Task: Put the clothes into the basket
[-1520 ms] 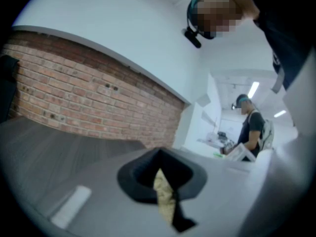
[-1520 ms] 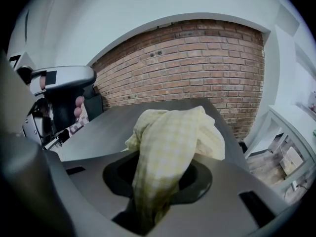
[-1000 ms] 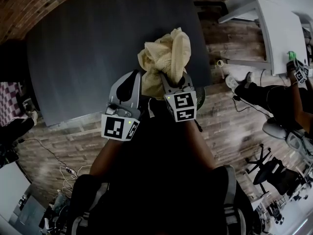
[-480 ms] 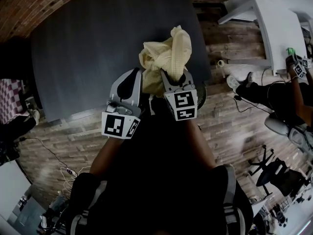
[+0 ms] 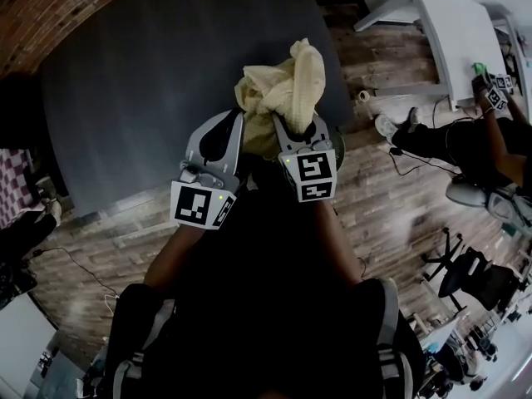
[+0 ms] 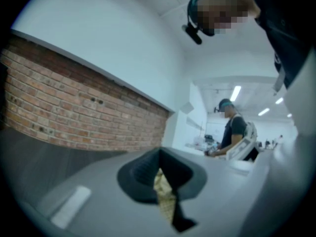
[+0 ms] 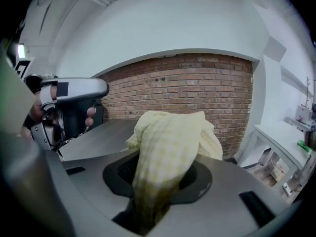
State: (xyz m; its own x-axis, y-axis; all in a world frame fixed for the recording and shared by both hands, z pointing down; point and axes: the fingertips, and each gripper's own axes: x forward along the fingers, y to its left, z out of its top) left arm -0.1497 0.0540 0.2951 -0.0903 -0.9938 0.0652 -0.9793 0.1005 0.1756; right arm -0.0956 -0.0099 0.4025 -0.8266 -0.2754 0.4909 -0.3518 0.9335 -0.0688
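A pale yellow checked cloth (image 5: 284, 86) hangs bunched in the air over the near edge of the dark grey table (image 5: 141, 81). My right gripper (image 5: 293, 127) is shut on it, and the cloth (image 7: 168, 142) bulges up out of its jaws (image 7: 158, 186). My left gripper (image 5: 237, 127) sits close beside it on the left and is shut on a thin strip of the same cloth (image 6: 165, 196). In the right gripper view the left gripper (image 7: 69, 110) shows at the left. A dark rounded rim (image 5: 339, 150) peeks out right of the right gripper; I cannot tell what it is.
A brick wall (image 5: 50, 7) runs behind the table. A white desk (image 5: 465, 32) stands at the top right, with another person (image 5: 482, 140) beside it. Office chairs (image 5: 474, 273) are on the wooden floor at the right, and cables (image 5: 75, 264) lie at the left.
Both grippers have risen a little together, still gripping the cloth. The cloth stays bunched between them.
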